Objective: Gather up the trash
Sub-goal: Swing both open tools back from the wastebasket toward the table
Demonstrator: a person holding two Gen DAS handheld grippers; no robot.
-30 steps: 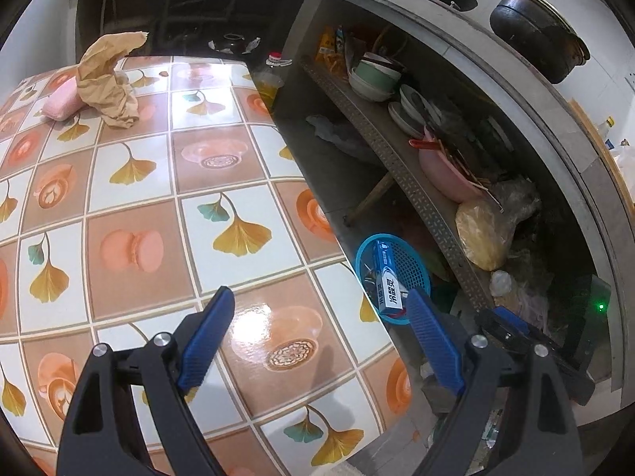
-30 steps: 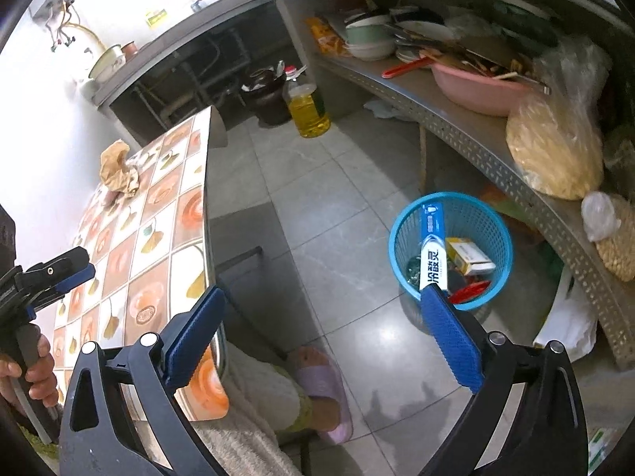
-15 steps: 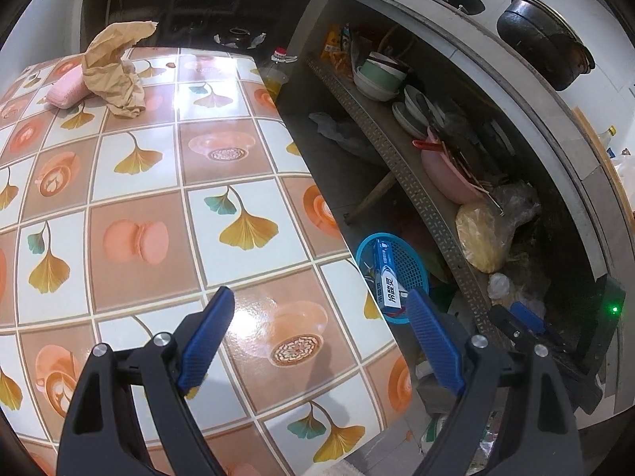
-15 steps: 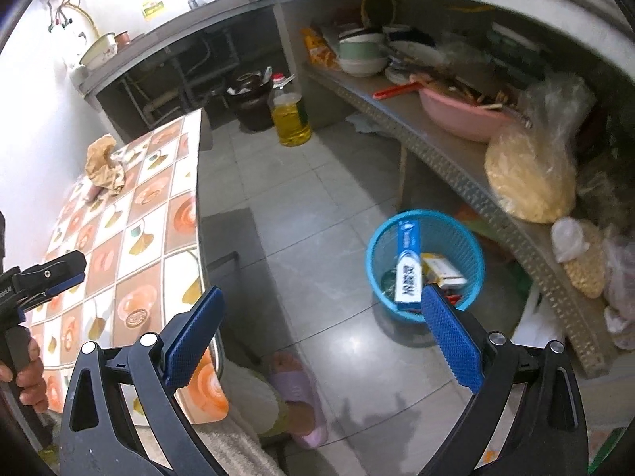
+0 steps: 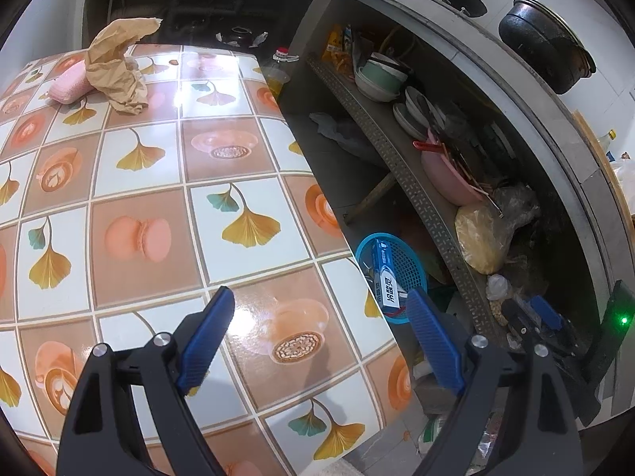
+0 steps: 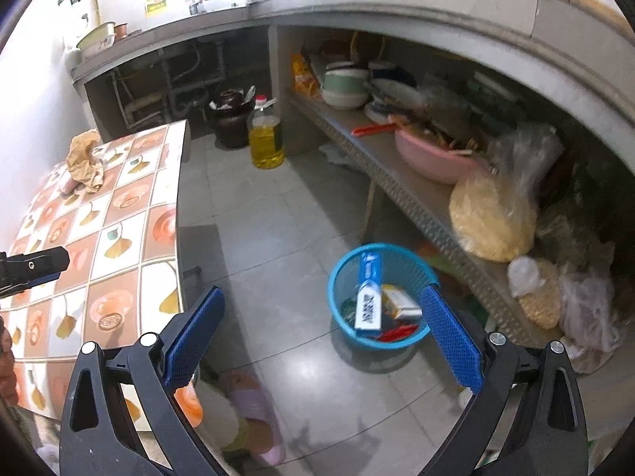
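A blue mesh bin [image 6: 381, 293] stands on the floor beside the table, holding a blue-and-white toothpaste box [image 6: 368, 297], a small yellow box and a red wrapper. The bin [image 5: 401, 265] also shows past the table edge in the left wrist view. My right gripper [image 6: 323, 333] hangs open above the floor, left of the bin, with nothing between its fingers. My left gripper [image 5: 317, 329] is open over the table's near corner, empty. At the table's far end lies crumpled brown paper [image 5: 119, 67] against a pink sponge [image 5: 67, 87]. The same brown paper [image 6: 85, 160] appears in the right wrist view.
The tiled-pattern table [image 5: 158, 182] fills the left. A low shelf [image 6: 401, 182] with bowls, a pink basin and plastic bags runs along the right. An oil bottle [image 6: 266, 139] and a dark pot stand on the floor behind. A person's slippered foot [image 6: 254, 408] is under the table edge.
The right gripper has risen and tilted up, so the bin sits lower and further left in its view and more of the counter shows. The left gripper has barely shifted.
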